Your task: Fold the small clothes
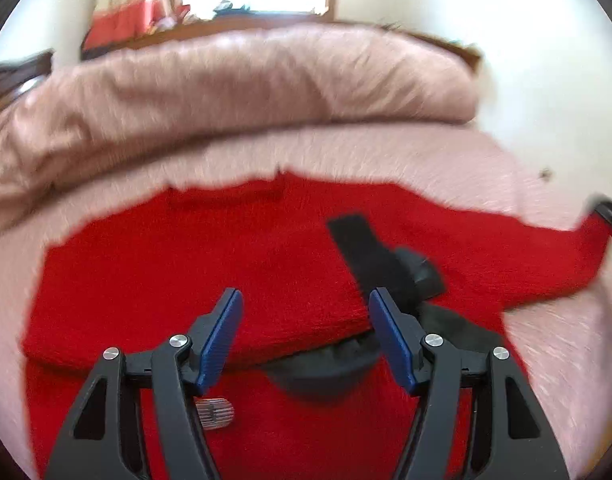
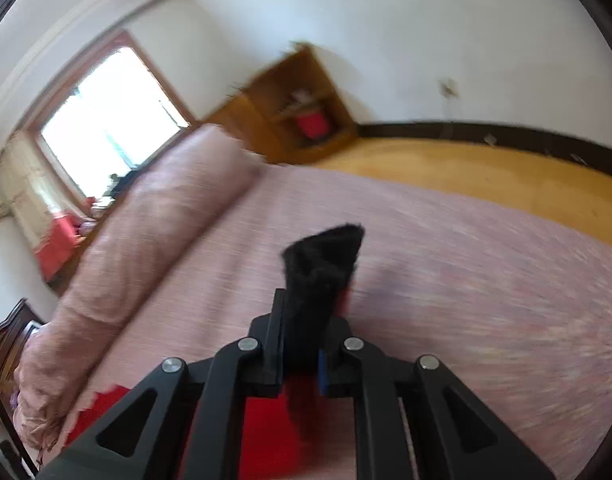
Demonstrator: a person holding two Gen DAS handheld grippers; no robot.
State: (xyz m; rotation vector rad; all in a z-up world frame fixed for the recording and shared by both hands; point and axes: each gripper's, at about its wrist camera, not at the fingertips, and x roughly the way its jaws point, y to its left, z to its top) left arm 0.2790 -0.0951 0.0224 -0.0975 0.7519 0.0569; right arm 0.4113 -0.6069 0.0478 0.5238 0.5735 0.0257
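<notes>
A small red knitted garment [image 1: 193, 264] with black trim lies spread on the pink bed cover. A black strip [image 1: 358, 248] and a black collar piece [image 1: 326, 368] lie on it. My left gripper [image 1: 306, 304] hovers open and empty just above the garment's folded edge. In the right wrist view my right gripper [image 2: 301, 332] is shut on the garment's black furry trim [image 2: 326, 264], held up above the bed, with red fabric [image 2: 265, 432] hanging below. The garment's far right end [image 1: 586, 248] is lifted beside a dark object at the frame edge.
A rolled pink quilt [image 1: 233, 92] lies along the far side of the bed [image 2: 466, 280]. A wooden shelf unit [image 2: 301, 108] stands by the wall, next to wooden floor [image 2: 486, 176]. A window [image 2: 109, 116] is behind the quilt.
</notes>
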